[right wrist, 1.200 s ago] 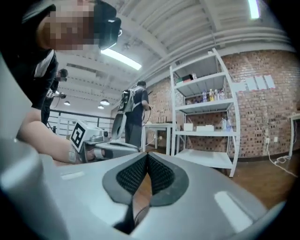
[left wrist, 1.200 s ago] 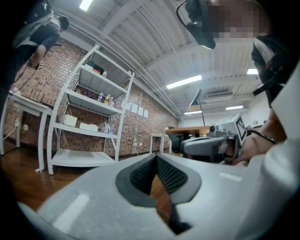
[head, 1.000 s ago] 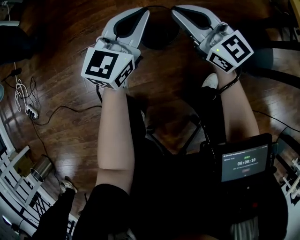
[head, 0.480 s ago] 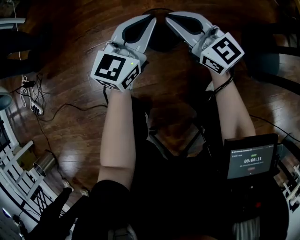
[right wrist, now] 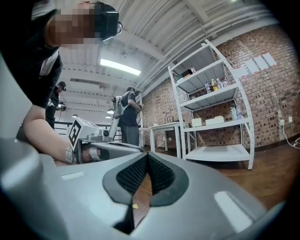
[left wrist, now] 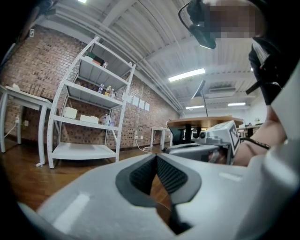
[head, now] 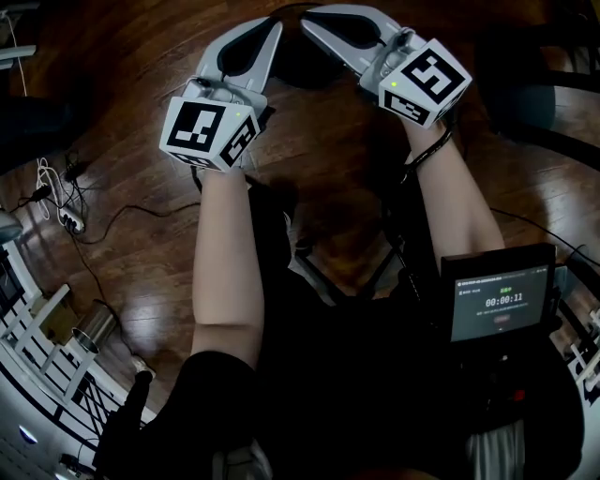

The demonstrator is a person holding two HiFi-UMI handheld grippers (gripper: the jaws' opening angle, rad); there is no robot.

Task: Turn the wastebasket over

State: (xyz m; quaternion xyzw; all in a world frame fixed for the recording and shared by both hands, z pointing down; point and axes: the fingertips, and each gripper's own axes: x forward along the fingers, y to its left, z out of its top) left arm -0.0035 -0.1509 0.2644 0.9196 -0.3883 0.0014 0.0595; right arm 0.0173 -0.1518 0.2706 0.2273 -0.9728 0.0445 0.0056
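Note:
A dark round shape (head: 302,67) lies on the wooden floor at the top of the head view, mostly hidden under the gripper tips; it looks like the black wastebasket seen from above. My left gripper (head: 272,28) and right gripper (head: 309,21) are held level side by side above it, tips angled toward each other. Both are shut with nothing between the pads. In the left gripper view the jaws (left wrist: 156,155) meet, and the right gripper (left wrist: 211,140) shows beside them. In the right gripper view the jaws (right wrist: 147,153) also meet, beside the left gripper (right wrist: 93,140). Neither gripper view shows the wastebasket.
A power strip with cables (head: 66,220), a metal can (head: 94,328) and a white rack (head: 28,347) are on the floor at left. A screen (head: 497,305) hangs at my waist. White shelving (left wrist: 89,117) stands by the brick wall, a round table (left wrist: 206,123) behind. A person (right wrist: 126,117) stands far off.
Both grippers have drifted a little toward the top of the head view, the right one also leftward. Their jaws stay shut and empty.

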